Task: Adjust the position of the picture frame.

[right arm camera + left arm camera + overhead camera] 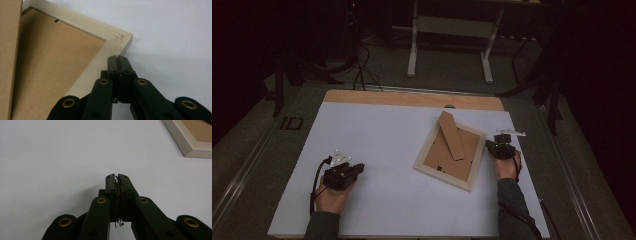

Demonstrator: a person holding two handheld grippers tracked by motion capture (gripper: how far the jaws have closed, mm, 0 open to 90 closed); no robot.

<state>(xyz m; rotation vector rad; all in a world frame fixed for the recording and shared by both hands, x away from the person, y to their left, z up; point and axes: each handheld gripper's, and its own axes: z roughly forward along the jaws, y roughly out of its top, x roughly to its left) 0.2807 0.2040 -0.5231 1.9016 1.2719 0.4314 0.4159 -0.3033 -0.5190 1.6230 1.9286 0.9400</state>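
Observation:
A pale wooden picture frame [451, 148] lies face down on the white table top, its brown backing board up and its brown stand strut [451, 135] folded out. My right gripper [488, 145] is shut and empty at the frame's right edge. In the right gripper view its closed tips [117, 58] sit right by the frame's corner [117, 40]; contact is unclear. My left gripper [359, 168] rests at the front left of the table, well apart from the frame. Its jaws [117, 177] are shut on nothing, over bare white surface, with a corner of the frame [192, 146] far off.
The white sheet [377, 145] covers a wooden table whose bare strip [412, 98] shows at the far edge. Beyond it stand the legs of a white desk [449, 45] and dark cables on the floor. Both forearms come in from the near edge.

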